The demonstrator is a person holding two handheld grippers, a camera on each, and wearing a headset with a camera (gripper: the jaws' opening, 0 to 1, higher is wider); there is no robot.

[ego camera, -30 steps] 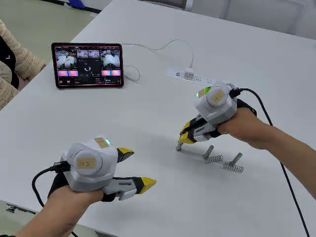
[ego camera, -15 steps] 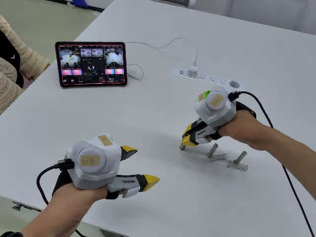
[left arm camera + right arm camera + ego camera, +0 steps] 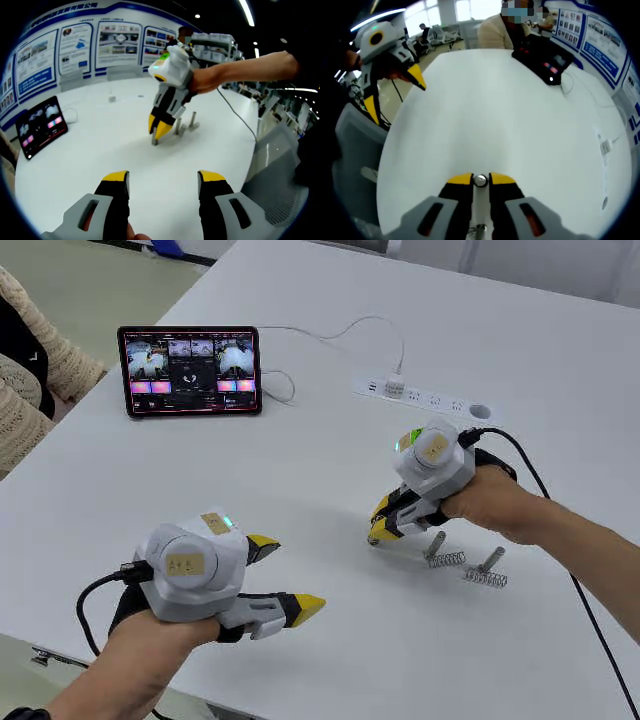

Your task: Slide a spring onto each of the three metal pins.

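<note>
My right gripper (image 3: 383,531) is shut on a short metal pin (image 3: 373,539) whose lower end touches the white table (image 3: 300,470). In the right gripper view the pin's round end (image 3: 480,180) sits between the closed yellow tips. Just right of it are two more metal pins (image 3: 435,545) (image 3: 490,560), each with a coil spring (image 3: 447,560) (image 3: 485,579) lying at its foot. My left gripper (image 3: 285,577) hovers open near the table's front edge with nothing between its fingers. The left gripper view looks between its own tips (image 3: 162,180) at the right gripper (image 3: 161,127) and the pins (image 3: 192,120).
A tablet (image 3: 190,370) with a lit screen stands at the far left. A white power strip (image 3: 420,397) with a plugged cable lies behind the right gripper. A person in a knitted sleeve (image 3: 35,390) sits at the left edge. A black cable (image 3: 545,485) trails from the right gripper.
The head camera has shifted a little; both grippers and the pins keep much the same places on the table.
</note>
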